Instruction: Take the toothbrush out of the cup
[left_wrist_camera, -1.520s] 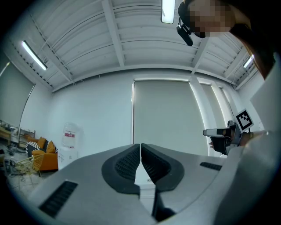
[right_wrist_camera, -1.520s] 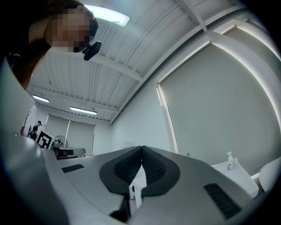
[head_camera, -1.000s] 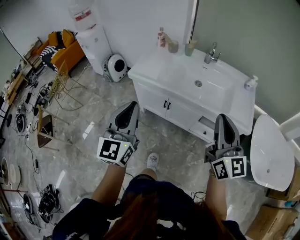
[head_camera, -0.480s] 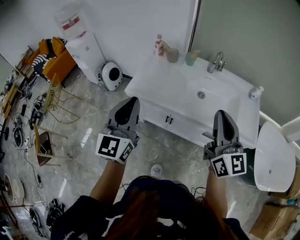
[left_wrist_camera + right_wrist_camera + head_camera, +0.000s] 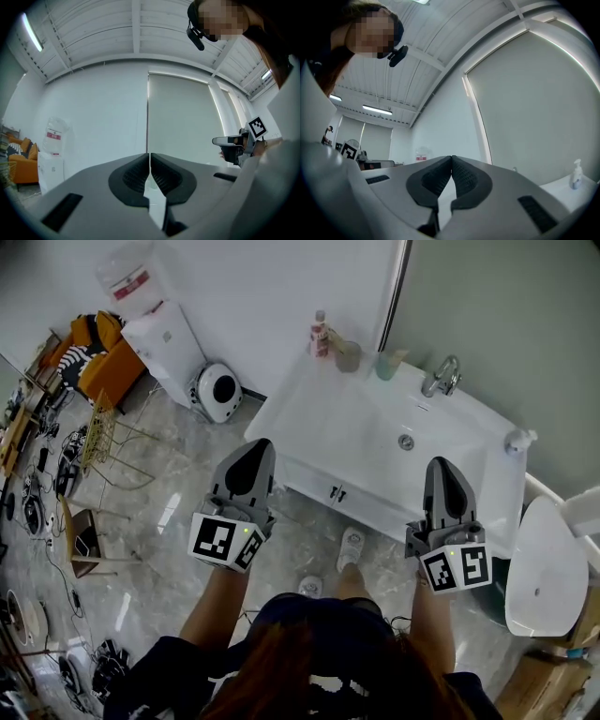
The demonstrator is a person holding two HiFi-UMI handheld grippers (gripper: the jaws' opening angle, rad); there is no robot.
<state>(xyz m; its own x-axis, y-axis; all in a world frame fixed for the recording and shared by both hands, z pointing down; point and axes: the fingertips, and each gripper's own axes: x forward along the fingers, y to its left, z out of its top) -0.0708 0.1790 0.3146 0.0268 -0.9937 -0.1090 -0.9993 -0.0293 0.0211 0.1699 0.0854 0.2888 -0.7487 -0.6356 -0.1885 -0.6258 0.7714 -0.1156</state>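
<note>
Head view: white vanity counter [image 5: 319, 427] with sink against the wall, toilet [image 5: 544, 568] at its right, water dispenser [image 5: 155, 329] far left. Person stands on the marble floor facing the vanity, apart from it. Left gripper [image 5: 258, 448] and right gripper [image 5: 441, 465] are held level out front, both over the counter's near edge. Both have their jaws pressed together with nothing between them. Faucet [image 5: 441, 379] sits at the back of the basin. Clear cup [image 5: 349, 356] and green cup [image 5: 384, 365] stand left of the faucet by the wall, well apart from both grippers. Toothbrush is in a cup; thin handles poke from both, too small to tell which.
</note>
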